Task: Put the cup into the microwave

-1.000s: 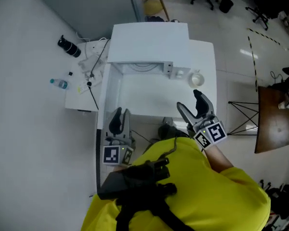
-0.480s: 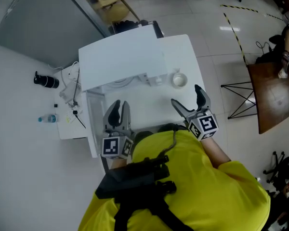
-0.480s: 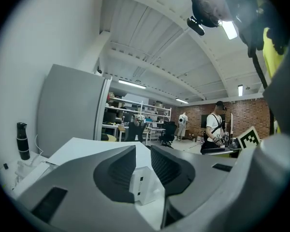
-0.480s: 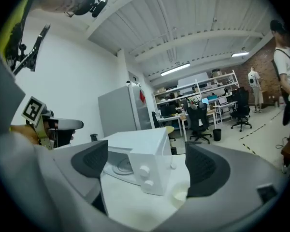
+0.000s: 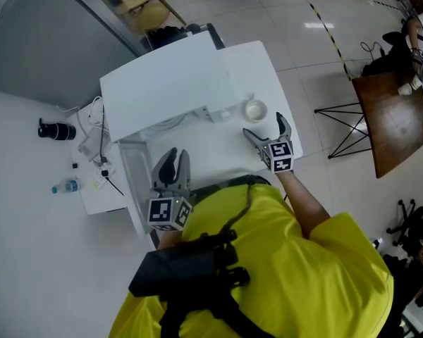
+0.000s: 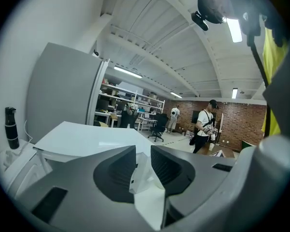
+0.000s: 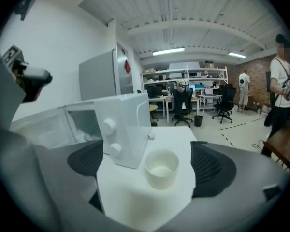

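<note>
on the white table [image 5: 218, 150], at the microwave's [image 5: 162, 90] front right corner: my right tool [image 5: 265, 125] has come down and forward from beside my chest, and its jaws have just been opening to their widest. nothing is between them yet. the cup [image 5: 254, 110] has not moved. it stands upright on the table just beyond the fingertips, close beside the end of the microwave that carries the knobs [image 7: 108, 125], and from the right tool's camera it sits centred in the gap ahead.

my left tool [image 5: 175, 159] has edged up to the table's near edge. its jaws are only a narrow slit apart and hold nothing.

as i read it, the reach is lined up but the grab is not yet made. the cup is outside the microwave, whose front looks open. i still have to slide the pads around the cup, squeeze without tipping it, and carry it left into the opening.
</note>
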A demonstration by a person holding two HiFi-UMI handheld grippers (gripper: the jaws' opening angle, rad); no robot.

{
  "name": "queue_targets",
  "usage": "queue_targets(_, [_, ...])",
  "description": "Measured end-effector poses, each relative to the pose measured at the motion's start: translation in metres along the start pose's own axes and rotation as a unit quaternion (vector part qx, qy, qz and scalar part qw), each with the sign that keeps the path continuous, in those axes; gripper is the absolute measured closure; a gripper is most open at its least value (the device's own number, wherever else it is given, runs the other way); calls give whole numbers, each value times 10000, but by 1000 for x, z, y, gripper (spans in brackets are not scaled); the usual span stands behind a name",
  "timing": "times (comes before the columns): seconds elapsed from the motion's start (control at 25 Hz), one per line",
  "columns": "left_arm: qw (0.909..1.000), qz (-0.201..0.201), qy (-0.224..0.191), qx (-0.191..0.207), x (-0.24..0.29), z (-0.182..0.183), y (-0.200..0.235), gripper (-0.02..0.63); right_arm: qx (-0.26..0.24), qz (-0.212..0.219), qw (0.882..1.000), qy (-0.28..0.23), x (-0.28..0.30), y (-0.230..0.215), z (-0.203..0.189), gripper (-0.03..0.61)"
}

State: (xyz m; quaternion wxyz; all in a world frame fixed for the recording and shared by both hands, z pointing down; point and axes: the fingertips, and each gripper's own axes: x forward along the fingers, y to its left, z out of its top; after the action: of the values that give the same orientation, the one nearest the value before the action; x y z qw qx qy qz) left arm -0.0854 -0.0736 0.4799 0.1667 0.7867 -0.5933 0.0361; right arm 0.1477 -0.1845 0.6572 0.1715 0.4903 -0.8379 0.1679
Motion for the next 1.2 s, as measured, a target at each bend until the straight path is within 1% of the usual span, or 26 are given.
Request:
queue_targets(0.12, [9998,-69,159,61,-1,-7,2,522,73,-170,9993,318,21,-11,-36,5])
queue_targets(0.28, [9993,-97,352,69,3,-15,4,522,1,-424,9982,430,52,-29,-64,5])
queue_targets(0.48, [9980,-199,596,-44,8,-27,0,522,170,-503,9967,609,82,-43,-94,6])
queue_targets(0.6, [9974,-252,614,-279,13,-28,-3,522,110,-553,9964,641,94,-47,-102,8])
queue_targets(0.68, [9973,-239,624,-316,16,-30,-5,522,142,-633,9961,603,101,-50,-104,9])
queue_targets(0.84, [9966,-145,689,-422,16,-36,0,522,140,-680,9963,508,111,-52,-101,57])
queue_targets(0.92, [9965,-76,706,-443,13,-38,4,522,79,-659,9967,467,117,-49,-98,57])
queue_targets(0.96, [9964,-54,711,-454,12,-38,5,522,48,-670,9968,435,119,-49,-96,80])
queue_targets(1.04, [9963,-23,719,-469,9,-39,8,522,21,-709,9967,394,121,-49,-95,97])
queue_targets(1.2, [9964,53,683,-503,8,-40,11,522,26,-699,9966,427,121,-50,-96,103])
